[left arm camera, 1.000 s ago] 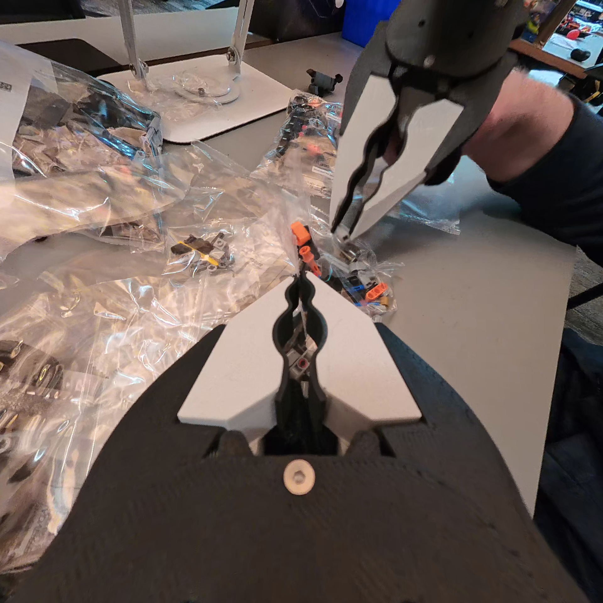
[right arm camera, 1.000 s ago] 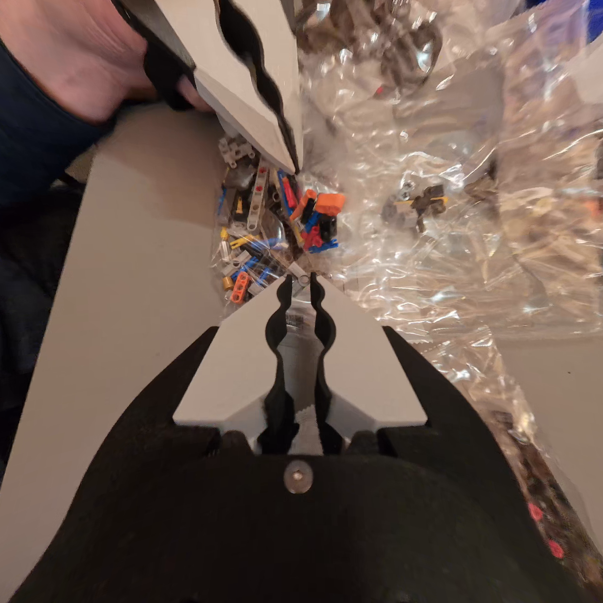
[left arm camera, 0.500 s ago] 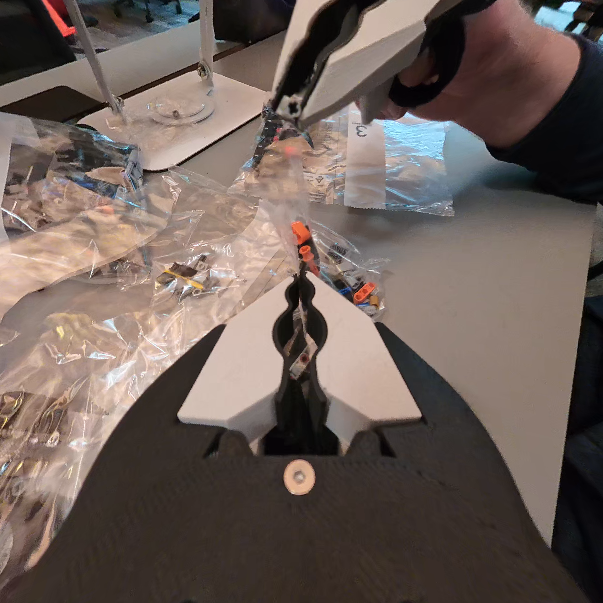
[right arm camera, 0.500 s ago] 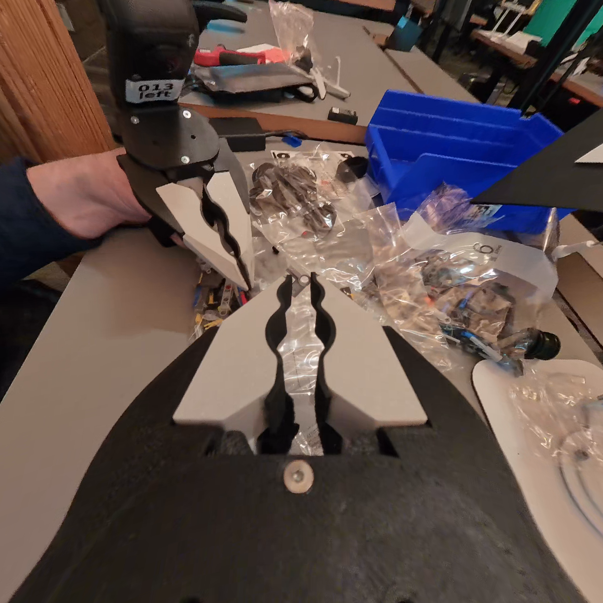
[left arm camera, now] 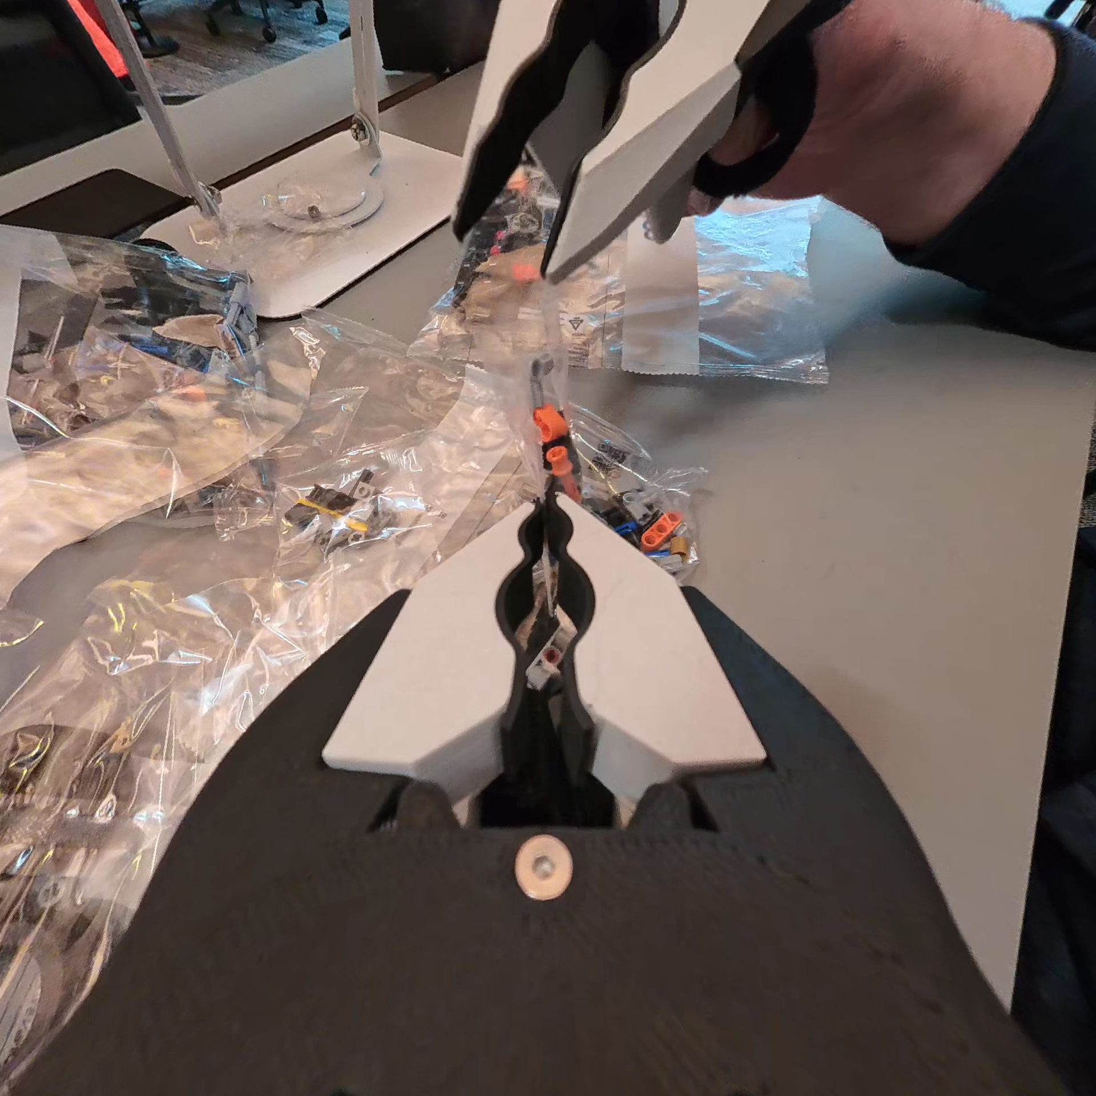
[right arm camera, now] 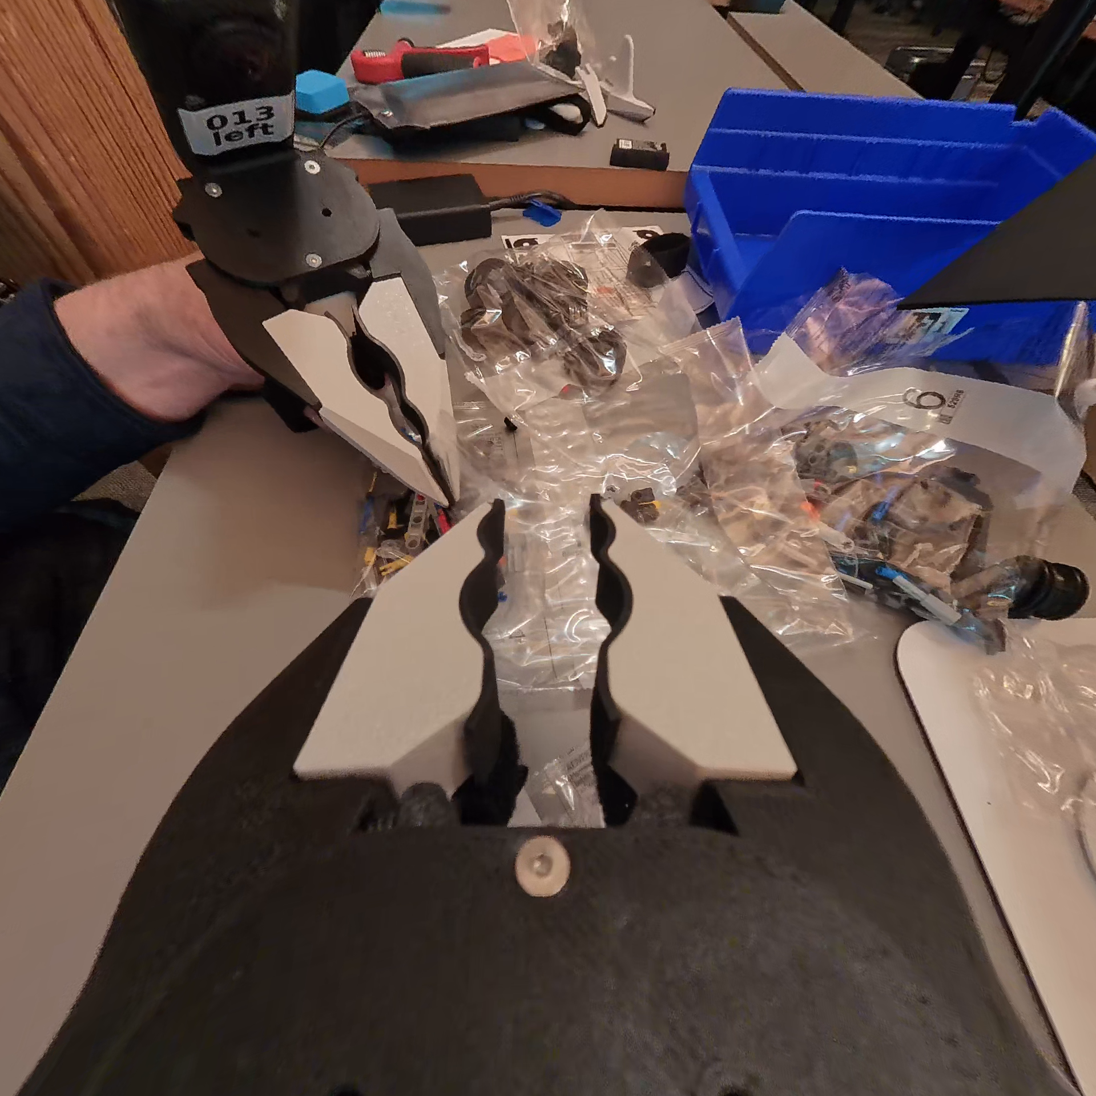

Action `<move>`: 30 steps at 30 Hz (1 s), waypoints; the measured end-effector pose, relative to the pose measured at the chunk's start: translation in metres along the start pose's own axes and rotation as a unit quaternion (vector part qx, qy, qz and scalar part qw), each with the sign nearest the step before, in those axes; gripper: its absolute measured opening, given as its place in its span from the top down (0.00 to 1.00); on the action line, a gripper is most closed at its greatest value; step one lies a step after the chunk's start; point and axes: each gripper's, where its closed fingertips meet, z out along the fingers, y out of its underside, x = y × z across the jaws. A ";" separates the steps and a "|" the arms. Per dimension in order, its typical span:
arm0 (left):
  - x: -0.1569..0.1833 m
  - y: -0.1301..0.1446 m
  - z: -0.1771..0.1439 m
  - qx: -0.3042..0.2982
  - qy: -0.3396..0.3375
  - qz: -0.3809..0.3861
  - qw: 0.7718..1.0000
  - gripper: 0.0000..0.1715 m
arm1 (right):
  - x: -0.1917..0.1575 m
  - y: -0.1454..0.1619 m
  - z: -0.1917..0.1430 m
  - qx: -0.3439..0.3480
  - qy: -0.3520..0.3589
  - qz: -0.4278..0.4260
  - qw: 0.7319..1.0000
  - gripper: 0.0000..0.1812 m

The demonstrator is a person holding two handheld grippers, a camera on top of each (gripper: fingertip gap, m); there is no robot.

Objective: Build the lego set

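Two grippers working one small parts bag (left arm camera: 628, 522) on counter (left arm camera: 860, 534): left gripper (left arm camera: 548, 510) pinching bag film, jaws closed, steadying; right gripper (right arm camera: 545, 510) hovering, jaws wide, likely regripping to tear.

Blue bin (right arm camera: 860, 196), grey table (left arm camera: 860, 534), orange pieces (left arm camera: 661, 528), white-and-black fingers (right arm camera: 415, 652)
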 end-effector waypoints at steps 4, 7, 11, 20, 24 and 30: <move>0.000 -0.005 -0.003 0.014 0.002 -0.003 1.000 1.00 | 0.000 0.006 -0.005 -0.005 -0.036 0.035 0.999 0.73; 0.004 -0.014 -0.006 0.038 0.015 -0.007 0.999 1.00 | -0.008 0.016 0.001 -0.017 -0.074 0.054 0.996 0.70; 0.005 -0.017 -0.005 0.035 0.014 -0.001 0.999 1.00 | -0.020 0.012 0.007 0.007 -0.108 0.049 0.993 0.96; -0.003 -0.024 -0.013 0.037 -0.015 -0.013 0.999 0.80 | 0.004 -0.010 -0.026 0.069 -0.073 0.062 0.993 0.98; 0.008 -0.007 0.003 -0.038 -0.014 -0.023 0.999 0.61 | 0.022 -0.020 -0.050 0.104 -0.044 0.080 0.990 0.98; 0.025 0.024 0.043 -0.146 -0.012 -0.012 0.989 0.72 | 0.039 -0.019 -0.068 0.125 -0.025 0.102 0.987 0.98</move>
